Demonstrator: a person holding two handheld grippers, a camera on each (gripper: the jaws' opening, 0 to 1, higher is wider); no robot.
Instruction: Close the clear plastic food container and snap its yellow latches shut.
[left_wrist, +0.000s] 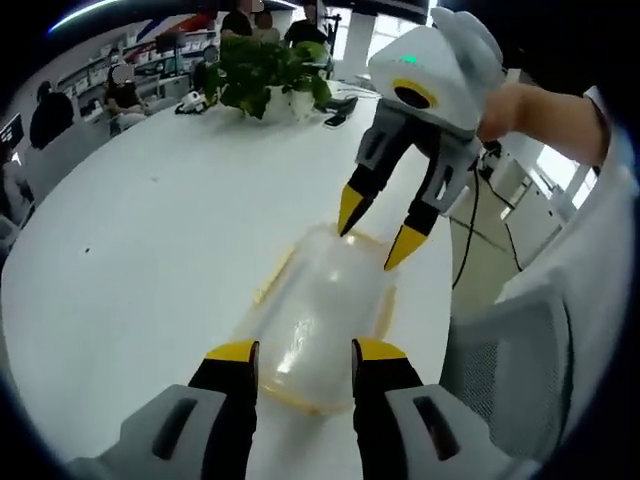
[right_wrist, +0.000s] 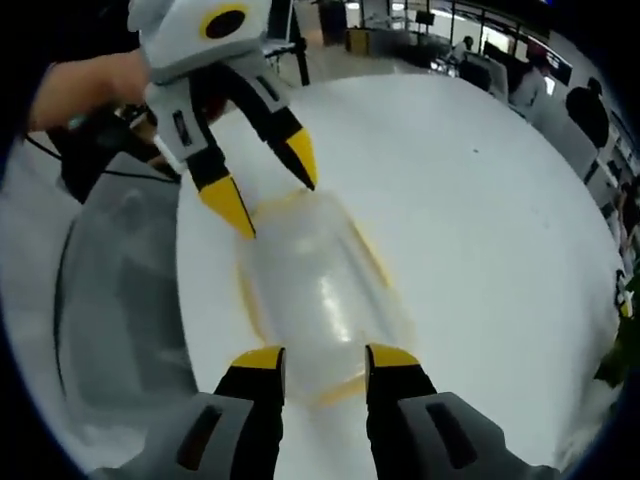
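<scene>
Both views look steeply down, close, from opposite ends of the container (left_wrist: 318, 320) (right_wrist: 320, 290) on the counter (left_wrist: 150, 250) (right_wrist: 470, 200); each faces the other claw.

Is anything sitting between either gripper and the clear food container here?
Nothing visible. The left gripper and the right gripper each have open jaws right at opposite ends of the clear container, lid down, on the bare white table.

An open office: seated people (left_wrist: 125, 95) at desks, potted plant (left_wrist: 268, 72), white table (left_wrist: 150, 250).
</scene>
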